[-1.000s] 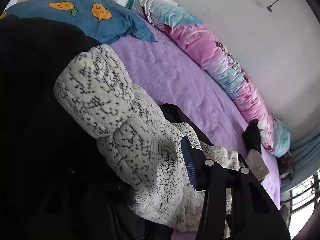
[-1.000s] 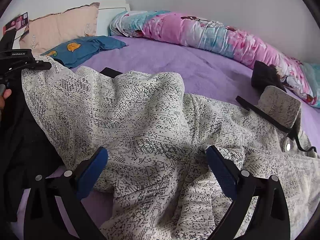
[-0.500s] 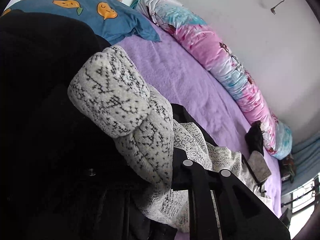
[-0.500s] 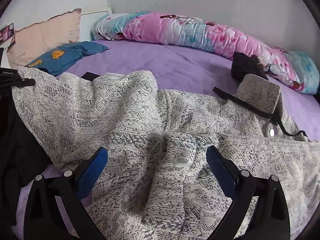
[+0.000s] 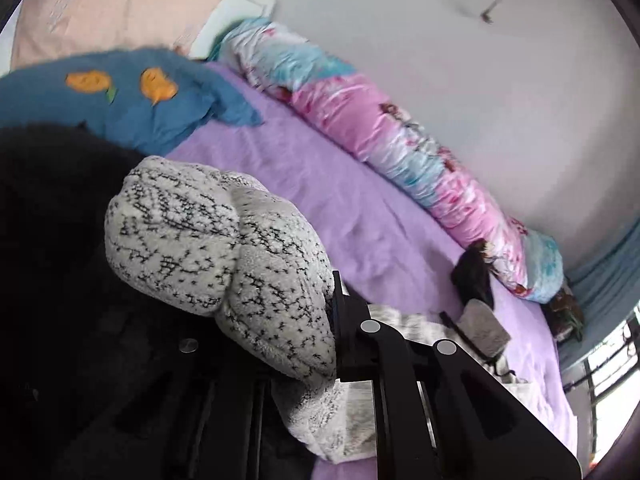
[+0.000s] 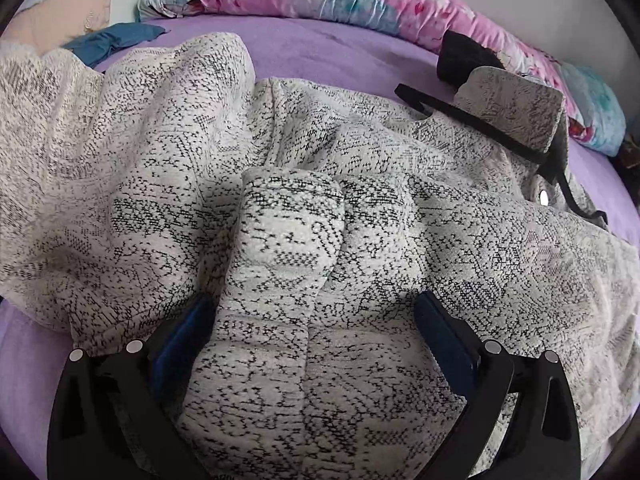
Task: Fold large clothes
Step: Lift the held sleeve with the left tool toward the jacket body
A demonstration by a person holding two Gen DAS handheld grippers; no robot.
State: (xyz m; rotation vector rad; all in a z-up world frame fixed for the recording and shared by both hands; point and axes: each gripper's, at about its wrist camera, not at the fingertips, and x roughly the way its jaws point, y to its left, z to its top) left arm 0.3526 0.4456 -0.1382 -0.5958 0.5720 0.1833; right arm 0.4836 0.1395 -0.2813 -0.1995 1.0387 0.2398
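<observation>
A white knit coat flecked with black lies spread on the purple bed sheet. Its black-trimmed collar flap is at the far right. My right gripper hangs low over the coat and stands open, with a thick rolled sleeve between its blue pads. In the left wrist view, my left gripper is shut on a bunched fold of the same coat and holds it above the bed. Its left finger is hidden in the dark.
A pink and blue floral quilt roll runs along the wall. A blue pillow and a beige pillow lie at the bed's head. A black garment fills the left side. A small black item rests by the quilt.
The left gripper's jaws closed on the coat's fold and lifted it. The right gripper came down close over the coat, and the sleeve now sits between its fingers.
</observation>
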